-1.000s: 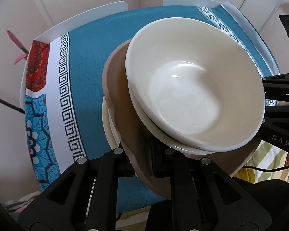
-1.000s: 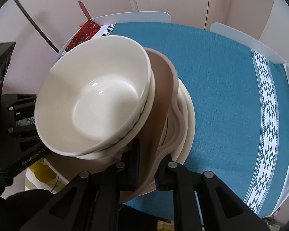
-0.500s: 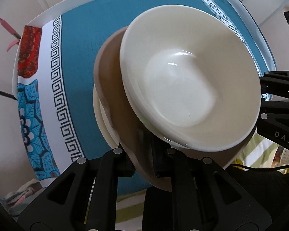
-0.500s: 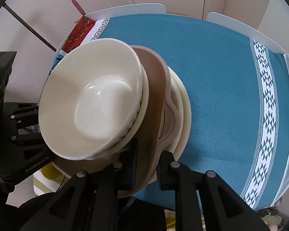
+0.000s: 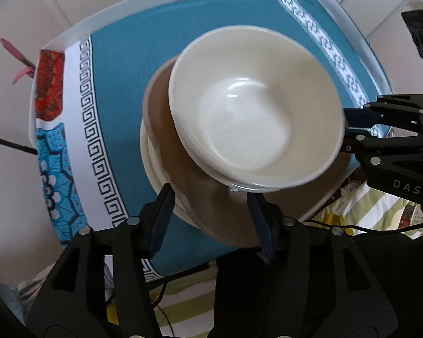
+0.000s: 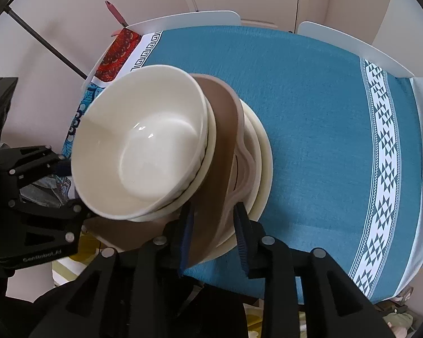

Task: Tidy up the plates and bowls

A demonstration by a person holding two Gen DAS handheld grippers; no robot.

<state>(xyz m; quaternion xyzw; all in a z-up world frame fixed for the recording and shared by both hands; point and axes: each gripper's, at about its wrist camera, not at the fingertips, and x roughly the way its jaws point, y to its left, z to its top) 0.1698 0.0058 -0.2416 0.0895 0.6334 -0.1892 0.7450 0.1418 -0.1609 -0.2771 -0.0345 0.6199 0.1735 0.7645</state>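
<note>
Nearest me, my left gripper (image 5: 208, 205) has just been opening: a second ago its pads pinched the near rim of the brown plate (image 5: 211, 214), and now the jaws stand wide, one pad off each side of that rim with clear air between. My right gripper (image 6: 213, 225) has just been opening too, though less. Its two blue pads straddle the brown plate's edge and the wavy pinkish plate (image 6: 248, 163) under it, and I see narrow gaps rather than pressure, so I judge it released, or nearly so.

Between and just beyond my fingers sits the whole stack: two nested cream bowls (image 5: 256, 112) on top, the brown plate beneath them, then the pinkish plate and a cream plate (image 6: 263, 157) at the bottom, all resting near my edge of the table on the teal tablecloth (image 6: 310, 98). The stack was carried with both grips a moment back; letting go means it is set down and this step looks finished. The bowls lean toward my left side, so I would back off gently.

Beyond the stack lie the cloth's patterned borders and white chair backs (image 6: 183, 18).

Writing: the right gripper's body, seen from the left camera, reads "DAS" (image 5: 403, 190); the left one's body, seen from the right camera, carries small white lettering (image 6: 42, 256), something like "GenRobot.AI".
</note>
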